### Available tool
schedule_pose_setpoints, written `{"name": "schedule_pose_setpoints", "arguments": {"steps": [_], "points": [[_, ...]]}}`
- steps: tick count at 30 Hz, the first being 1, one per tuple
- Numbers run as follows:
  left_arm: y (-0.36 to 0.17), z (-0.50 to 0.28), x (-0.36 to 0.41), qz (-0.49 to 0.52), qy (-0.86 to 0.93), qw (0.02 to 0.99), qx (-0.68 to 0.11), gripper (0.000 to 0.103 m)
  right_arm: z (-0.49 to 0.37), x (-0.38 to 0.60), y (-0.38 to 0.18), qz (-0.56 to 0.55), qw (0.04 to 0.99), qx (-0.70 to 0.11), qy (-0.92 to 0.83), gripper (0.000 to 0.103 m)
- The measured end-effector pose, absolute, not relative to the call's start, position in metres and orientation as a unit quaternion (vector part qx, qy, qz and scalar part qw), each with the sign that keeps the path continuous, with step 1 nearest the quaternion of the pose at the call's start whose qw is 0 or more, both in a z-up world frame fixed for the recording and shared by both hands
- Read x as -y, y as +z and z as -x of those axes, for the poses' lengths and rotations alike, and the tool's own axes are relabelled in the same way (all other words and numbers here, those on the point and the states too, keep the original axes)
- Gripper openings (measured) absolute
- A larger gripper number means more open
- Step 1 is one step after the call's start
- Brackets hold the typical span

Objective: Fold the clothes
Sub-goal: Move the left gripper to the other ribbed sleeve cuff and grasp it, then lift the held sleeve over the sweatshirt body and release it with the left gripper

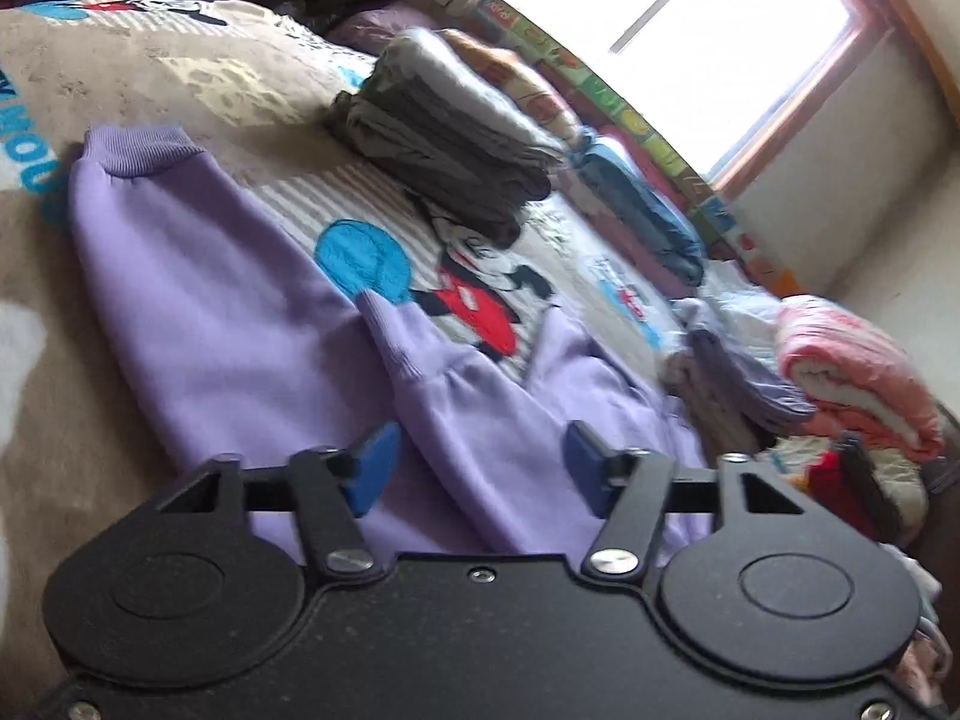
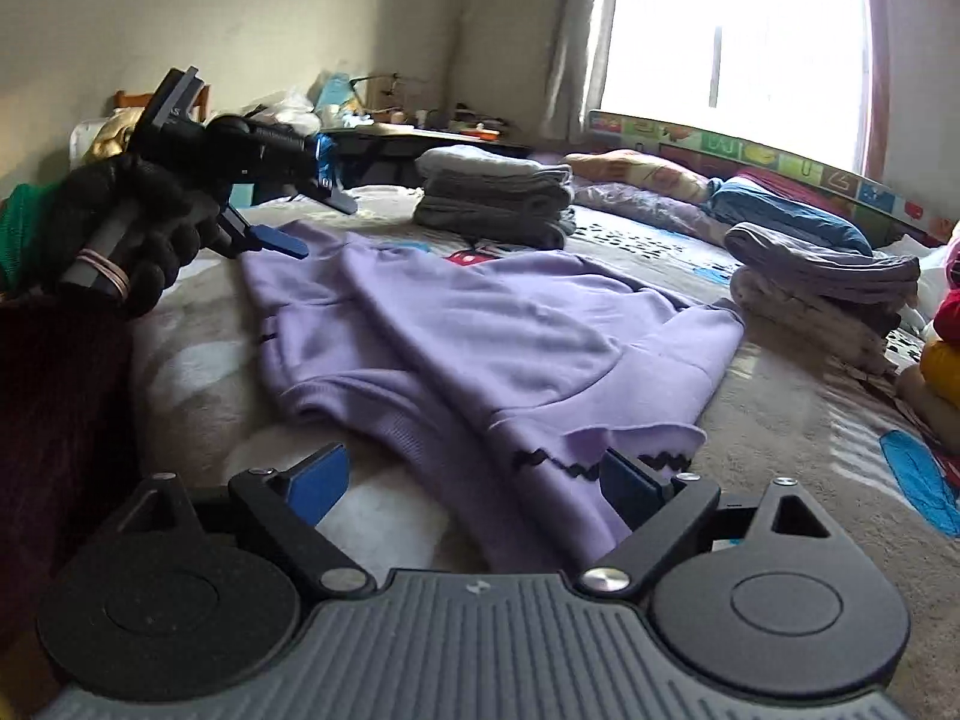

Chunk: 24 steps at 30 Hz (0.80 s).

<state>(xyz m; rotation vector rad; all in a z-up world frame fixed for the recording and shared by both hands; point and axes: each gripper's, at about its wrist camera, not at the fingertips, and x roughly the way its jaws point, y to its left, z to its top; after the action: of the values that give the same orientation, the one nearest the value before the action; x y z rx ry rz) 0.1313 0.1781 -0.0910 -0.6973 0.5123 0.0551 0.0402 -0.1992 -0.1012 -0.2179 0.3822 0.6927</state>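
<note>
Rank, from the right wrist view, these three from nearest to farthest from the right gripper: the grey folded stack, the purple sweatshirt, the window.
1. Purple sweatshirt: spread on the bed, its hem lying between the right gripper's fingers.
2. Grey folded stack: farther up the bed, beyond the sweatshirt.
3. Window: on the far wall, upper right.

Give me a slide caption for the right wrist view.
Open right gripper over a lilac sweatshirt spread on the bed, left gripper at its far edge.
</note>
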Motion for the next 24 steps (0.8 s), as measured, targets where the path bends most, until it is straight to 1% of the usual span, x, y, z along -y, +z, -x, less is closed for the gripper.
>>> {"name": "schedule_pose_setpoints", "arguments": {"steps": [2,4,5,6,7,8,11,16,20,24], "points": [[-0.094,-0.145,-0.178,0.324,0.038,0.91,-0.258,0.044,-0.045,0.197,-0.102,0.1,0.919,-0.177,0.337,0.09],[-0.097,-0.158,-0.178,0.312,0.048,0.91,-0.268,0.043,-0.052,0.195,-0.102,0.091,0.921,-0.172,0.339,0.091],[-0.1,-0.163,-0.179,0.31,0.054,0.909,-0.273,0.034,-0.055,0.194,-0.103,0.088,0.92,-0.173,0.34,0.091],[-0.101,-0.167,-0.179,0.308,0.059,0.908,-0.277,0.031,-0.056,0.194,-0.105,0.087,0.919,-0.175,0.342,0.091],[-0.101,-0.169,-0.178,0.302,0.061,0.91,-0.279,0.012,-0.058,0.193,-0.106,0.088,0.919,-0.176,0.342,0.091],[-0.099,-0.17,-0.177,0.296,0.062,0.911,-0.28,0.008,-0.06,0.192,-0.108,0.088,0.918,-0.178,0.343,0.091],[-0.078,-0.163,-0.167,0.285,0.037,0.923,-0.256,0.007,-0.065,0.193,-0.111,0.081,0.917,-0.184,0.345,0.091],[-0.023,-0.166,-0.129,0.238,-0.017,0.948,-0.212,0.007,-0.069,0.197,-0.112,0.059,0.915,-0.19,0.351,0.092],[0.017,-0.185,-0.096,0.227,-0.057,0.954,-0.185,0.007,-0.072,0.193,-0.116,0.059,0.906,-0.206,0.364,0.092],[0.039,-0.216,-0.058,0.215,-0.082,0.957,-0.179,0.007,-0.072,0.193,-0.116,0.046,0.898,-0.218,0.378,0.092]]}}
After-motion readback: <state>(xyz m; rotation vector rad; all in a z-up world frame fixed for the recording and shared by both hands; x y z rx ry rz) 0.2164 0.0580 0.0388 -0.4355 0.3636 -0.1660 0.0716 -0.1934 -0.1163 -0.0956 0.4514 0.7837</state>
